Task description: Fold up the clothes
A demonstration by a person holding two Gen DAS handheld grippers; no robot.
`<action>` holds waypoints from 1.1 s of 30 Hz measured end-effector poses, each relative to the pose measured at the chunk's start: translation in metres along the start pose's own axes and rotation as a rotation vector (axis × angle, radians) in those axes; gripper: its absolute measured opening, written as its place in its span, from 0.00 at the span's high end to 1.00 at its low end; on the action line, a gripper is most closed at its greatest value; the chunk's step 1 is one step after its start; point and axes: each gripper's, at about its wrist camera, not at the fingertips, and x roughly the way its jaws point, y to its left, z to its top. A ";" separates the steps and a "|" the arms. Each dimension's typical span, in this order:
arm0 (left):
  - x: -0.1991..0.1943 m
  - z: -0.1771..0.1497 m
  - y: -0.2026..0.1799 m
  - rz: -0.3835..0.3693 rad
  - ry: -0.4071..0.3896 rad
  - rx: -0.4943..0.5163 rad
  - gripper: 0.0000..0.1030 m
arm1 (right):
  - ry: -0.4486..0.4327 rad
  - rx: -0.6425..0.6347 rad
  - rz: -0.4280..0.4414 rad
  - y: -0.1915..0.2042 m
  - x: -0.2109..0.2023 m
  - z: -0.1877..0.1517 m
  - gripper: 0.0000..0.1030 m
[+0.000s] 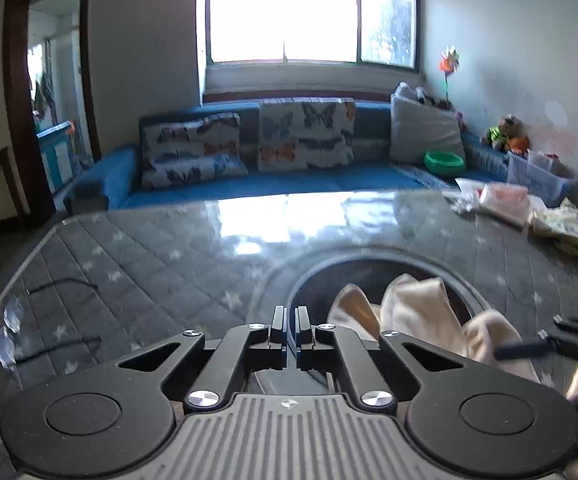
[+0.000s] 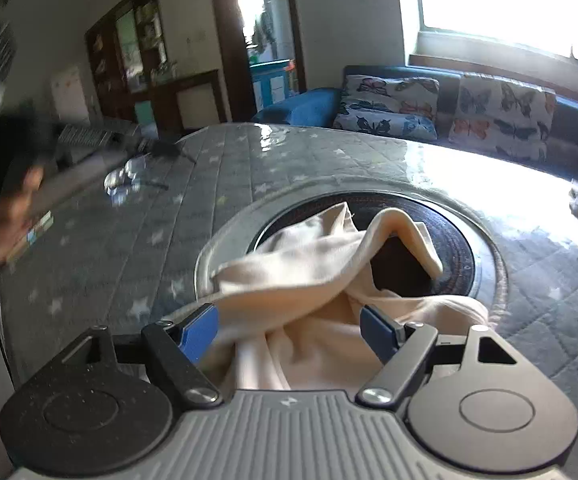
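A cream garment (image 2: 309, 264) lies crumpled over the round dark inset (image 2: 449, 240) of the glass-topped table (image 2: 169, 248). My right gripper (image 2: 289, 330) is open, its blue-padded fingers (image 2: 199, 330) on either side of a bunch of the cloth. In the left wrist view the same cream garment (image 1: 417, 308) sits in the inset (image 1: 321, 296) to the right of my left gripper (image 1: 290, 322), which is shut with nothing between its fingers and is off the cloth. The right gripper (image 1: 561, 344) shows at the right edge there.
The table has a grey star-quilted cover under glass (image 1: 169, 256). Folded cloths and plastic bags (image 1: 505, 200) lie at its far right. A black cable (image 1: 65, 284) and clear suction cups (image 1: 9, 332) lie at the left. A blue sofa with butterfly cushions (image 1: 305, 136) stands behind.
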 end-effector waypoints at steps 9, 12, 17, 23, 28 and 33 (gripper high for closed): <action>0.019 0.016 -0.032 -0.063 -0.007 0.041 0.65 | -0.041 0.174 -0.016 -0.022 0.015 0.016 0.24; 0.023 0.017 -0.031 -0.063 -0.002 0.030 0.59 | -0.041 0.247 -0.026 -0.034 0.024 0.022 0.31; 0.019 0.011 -0.018 -0.040 0.002 0.019 0.52 | -0.002 0.358 -0.052 -0.054 0.055 0.028 0.61; 0.004 -0.005 0.017 0.028 0.003 -0.028 0.43 | -0.002 0.356 -0.092 -0.055 0.072 0.031 0.94; -0.003 -0.024 0.047 0.087 0.035 -0.090 0.36 | -0.059 0.257 -0.020 -0.021 0.059 0.045 0.95; -0.017 -0.039 0.069 0.117 0.037 -0.143 0.24 | -0.079 0.154 0.082 0.027 0.055 0.058 0.96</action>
